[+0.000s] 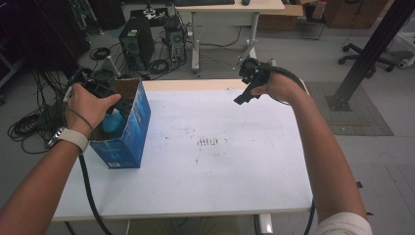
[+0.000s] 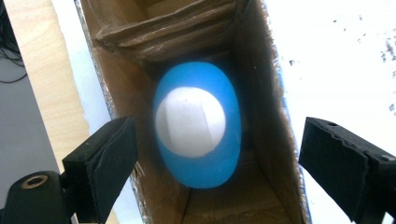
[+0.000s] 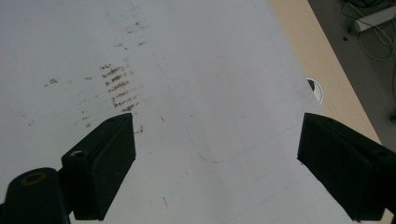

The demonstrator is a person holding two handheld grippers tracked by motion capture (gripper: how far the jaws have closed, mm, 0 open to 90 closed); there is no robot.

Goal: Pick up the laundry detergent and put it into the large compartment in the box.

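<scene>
Left hand-held gripper point(image 2: 212, 154) poised over open blue carton point(image 1: 133, 128) at bench point(image 1: 215, 171) left edge, jaws spread; blue ball point(image 2: 198, 123) inside carton. Right hand-held gripper point(image 3: 217, 163) raised above far right bench corner, jaws spread, holding nothing.

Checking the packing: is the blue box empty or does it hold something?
Not empty. The blue box stands open-topped, and a blue bottle with a white cap sits inside it.

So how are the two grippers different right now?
The left gripper points down into the blue box, over a blue bottle; the right gripper hangs above the bare table. The left is at the table's edge, the right farther back. Both are open and hold nothing.
</scene>
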